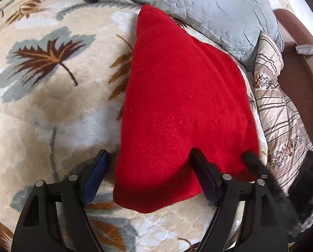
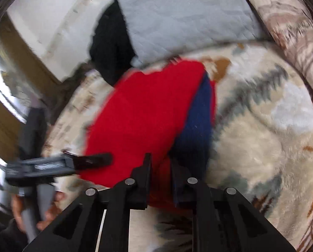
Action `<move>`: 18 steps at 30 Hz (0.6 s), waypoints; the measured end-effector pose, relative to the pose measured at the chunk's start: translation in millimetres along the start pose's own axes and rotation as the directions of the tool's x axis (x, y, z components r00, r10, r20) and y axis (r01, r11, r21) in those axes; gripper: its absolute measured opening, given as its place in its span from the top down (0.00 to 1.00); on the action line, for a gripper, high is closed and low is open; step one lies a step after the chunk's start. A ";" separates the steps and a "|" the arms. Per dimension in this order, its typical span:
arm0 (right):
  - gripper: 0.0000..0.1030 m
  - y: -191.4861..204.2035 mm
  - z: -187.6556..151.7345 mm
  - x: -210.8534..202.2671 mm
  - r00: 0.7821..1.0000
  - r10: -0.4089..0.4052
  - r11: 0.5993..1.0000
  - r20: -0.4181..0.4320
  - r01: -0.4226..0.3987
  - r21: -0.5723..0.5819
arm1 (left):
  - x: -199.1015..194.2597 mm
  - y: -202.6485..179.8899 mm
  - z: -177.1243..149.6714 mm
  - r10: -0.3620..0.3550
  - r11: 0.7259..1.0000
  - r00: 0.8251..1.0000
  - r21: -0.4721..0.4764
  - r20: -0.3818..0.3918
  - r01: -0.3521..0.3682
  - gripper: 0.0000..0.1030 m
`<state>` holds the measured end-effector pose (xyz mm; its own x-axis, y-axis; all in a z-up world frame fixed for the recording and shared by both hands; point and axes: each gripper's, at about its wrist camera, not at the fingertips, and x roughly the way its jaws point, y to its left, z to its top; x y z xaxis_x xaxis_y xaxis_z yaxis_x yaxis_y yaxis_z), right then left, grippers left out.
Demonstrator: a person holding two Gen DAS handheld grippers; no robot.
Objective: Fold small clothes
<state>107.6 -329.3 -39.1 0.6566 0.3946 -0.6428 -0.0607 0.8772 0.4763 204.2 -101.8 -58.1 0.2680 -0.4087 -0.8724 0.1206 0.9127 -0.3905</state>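
**Right jaws pinch the red cloth**

The right gripper has its jaws nearly together on the near edge of a red garment with a navy band, lying on a floral blanket. The left gripper reaches in over the garment's left side, blurred.

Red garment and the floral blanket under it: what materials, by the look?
Red garment: looks like a soft knit, wool or acrylic; fine ribbed rows, fuzzy matte surface. A navy band shows the same knit. Floral blanket: plush fleece or pile, probably synthetic; tufted nap with slight sheen.
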 end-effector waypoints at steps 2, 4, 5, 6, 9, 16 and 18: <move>0.85 -4.3 1.4 -3.7 1.000 -0.015 1.000 -0.002 0.015 0.010 | 0.7 -1.2 0.0 0.016 1.000 1.000 0.016 0.007 -0.016 0.20; 0.85 -13.0 -2.3 8.3 0.996 -0.066 0.997 -0.053 0.067 0.027 | 2.6 -2.8 0.0 0.033 0.999 0.999 0.023 0.007 -0.033 0.20; 0.85 -17.4 -5.7 18.7 0.992 -0.082 0.996 -0.092 0.086 0.034 | 3.3 -3.6 -0.7 0.044 0.999 0.999 0.028 0.009 -0.044 0.20; 0.84 -17.6 -6.7 20.4 0.992 -0.080 0.996 -0.097 0.084 0.037 | 2.3 -5.0 -2.0 0.052 0.998 0.998 0.033 0.021 -0.052 0.20; 0.78 -15.2 -2.6 12.4 0.997 -0.038 0.997 -0.074 0.042 0.059 | -0.9 -8.3 -3.8 0.067 0.997 0.997 0.047 0.043 -0.069 0.19; 0.68 -37.4 11.6 -5.8 0.992 0.096 0.960 0.082 -0.114 0.254 | -12.7 -20.0 -5.1 0.132 0.985 0.986 0.097 0.106 -0.143 0.20; 0.63 -35.7 17.8 -0.9 0.990 0.090 0.959 0.105 -0.115 0.260 | -15.1 -20.3 -3.9 0.140 0.983 0.983 0.101 0.115 -0.152 0.20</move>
<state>122.5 -365.9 -44.8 0.7240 0.4410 -0.5303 0.0617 0.7244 0.6866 193.9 -114.1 -38.2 0.3900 -0.2741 -0.8791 0.1741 0.9594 -0.2219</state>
